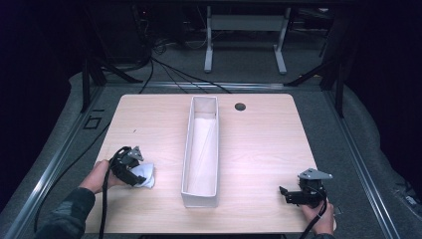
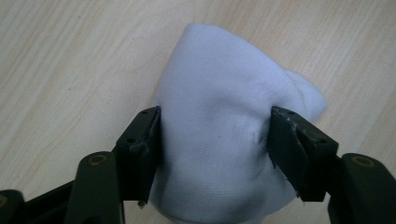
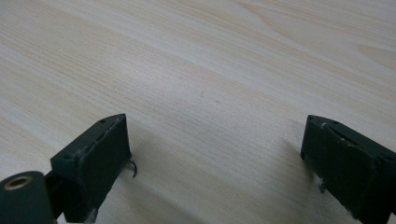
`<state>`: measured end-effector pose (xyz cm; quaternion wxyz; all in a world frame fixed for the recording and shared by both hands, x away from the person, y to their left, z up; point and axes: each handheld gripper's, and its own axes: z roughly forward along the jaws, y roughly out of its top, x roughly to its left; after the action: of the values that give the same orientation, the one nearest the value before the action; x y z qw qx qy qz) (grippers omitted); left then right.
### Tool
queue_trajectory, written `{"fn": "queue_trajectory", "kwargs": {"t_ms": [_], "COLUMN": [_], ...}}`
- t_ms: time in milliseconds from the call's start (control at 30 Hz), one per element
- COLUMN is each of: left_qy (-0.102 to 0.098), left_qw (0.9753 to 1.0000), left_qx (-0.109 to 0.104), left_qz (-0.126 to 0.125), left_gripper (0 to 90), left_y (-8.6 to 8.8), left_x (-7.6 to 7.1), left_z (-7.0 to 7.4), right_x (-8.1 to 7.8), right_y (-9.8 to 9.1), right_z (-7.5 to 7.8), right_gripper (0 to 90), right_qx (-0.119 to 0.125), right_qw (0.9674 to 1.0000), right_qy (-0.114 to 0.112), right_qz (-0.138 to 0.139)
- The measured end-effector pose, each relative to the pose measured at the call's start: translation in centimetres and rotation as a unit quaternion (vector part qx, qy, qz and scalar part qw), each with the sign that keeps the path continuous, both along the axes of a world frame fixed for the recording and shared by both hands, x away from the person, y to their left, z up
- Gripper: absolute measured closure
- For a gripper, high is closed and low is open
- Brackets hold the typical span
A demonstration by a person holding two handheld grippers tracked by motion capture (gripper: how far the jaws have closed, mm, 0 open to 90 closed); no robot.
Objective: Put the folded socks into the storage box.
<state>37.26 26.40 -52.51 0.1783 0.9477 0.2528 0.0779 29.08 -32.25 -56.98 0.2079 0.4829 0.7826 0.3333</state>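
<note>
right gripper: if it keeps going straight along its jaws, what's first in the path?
Probably bare tabletop. The right gripper has open jaws angled down at the wood. From above it points toward the white bin, but depth is unclear.

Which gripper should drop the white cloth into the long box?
Left. The left gripper is already shut on the white cloth, beside the long box. The right gripper is open over bare table.
</note>
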Motion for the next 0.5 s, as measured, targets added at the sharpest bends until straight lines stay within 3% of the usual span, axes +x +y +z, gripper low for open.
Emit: {"fn": "queue_trajectory", "kwargs": {"t_ms": [133, 300, 500], "left_qy": [0.003, -0.002, -0.008], "left_qw": [0.9999, 0.9994, 0.9989], "left_qx": [-0.011, -0.030, -0.031], "left_qz": [-0.002, 0.014, 0.033], "left_gripper": [46.9, 54.2, 61.8], "left_y": [0.22, 0.59, 0.49], "left_x": [-0.06, -0.47, -0.71], "left_z": [-0.04, -0.16, -0.06], "right_x": [0.00, 0.00, 0.02], "right_y": [-0.01, -0.01, -0.02], "right_z": [0.00, 0.00, 0.01], "right_gripper": [7.9, 8.0, 8.0], "right_qx": [0.000, 0.000, 0.001], "right_qw": [1.0000, 1.0000, 1.0000], "right_qy": [-0.001, -0.001, -0.001], "right_qz": [-0.001, -0.001, -0.001]}}
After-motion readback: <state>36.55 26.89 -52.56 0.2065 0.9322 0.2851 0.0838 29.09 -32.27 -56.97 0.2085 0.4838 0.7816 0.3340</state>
